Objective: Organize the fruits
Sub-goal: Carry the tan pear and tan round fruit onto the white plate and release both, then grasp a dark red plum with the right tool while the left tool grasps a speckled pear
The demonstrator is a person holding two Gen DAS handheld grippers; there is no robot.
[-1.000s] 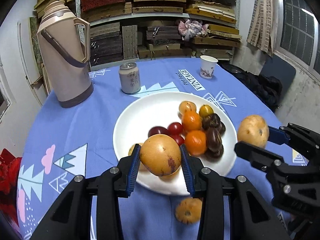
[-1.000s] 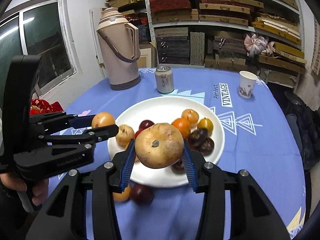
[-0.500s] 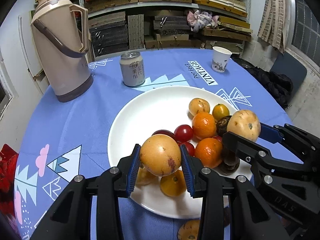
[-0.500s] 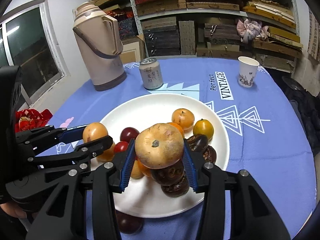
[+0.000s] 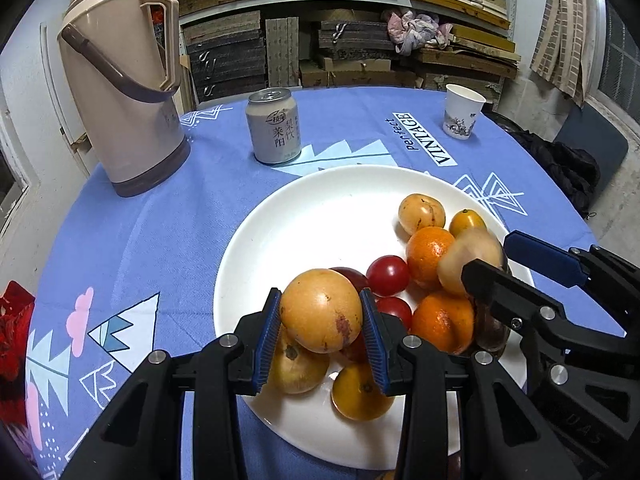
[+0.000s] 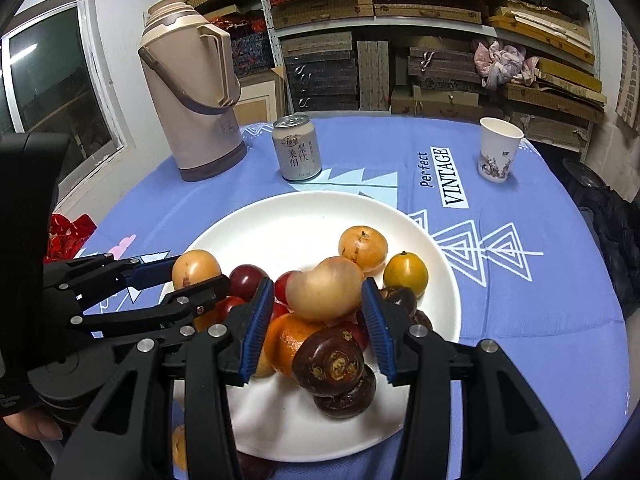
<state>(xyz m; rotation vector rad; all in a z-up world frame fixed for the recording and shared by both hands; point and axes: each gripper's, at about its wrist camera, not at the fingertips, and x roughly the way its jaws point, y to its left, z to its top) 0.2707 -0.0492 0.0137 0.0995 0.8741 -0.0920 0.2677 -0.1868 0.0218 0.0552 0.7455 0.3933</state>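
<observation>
Over the blue tabletop, both tongs have reached the round white plate. The right tongs just let go of the pale round fruit. The left tongs still squeeze the yellow-orange round fruit.

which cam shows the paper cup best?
Right wrist: the paper cup stands whole and fairly large on the blue cloth, its print readable. Left wrist shows the same cup smaller, toward the far right edge of the table, also unblocked.

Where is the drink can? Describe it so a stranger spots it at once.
On the blue tablecloth, look just behind the white plate. The drink can stands upright between the tall beige thermos and the paper cup: the only one with a silver top and dark printed characters.
</observation>
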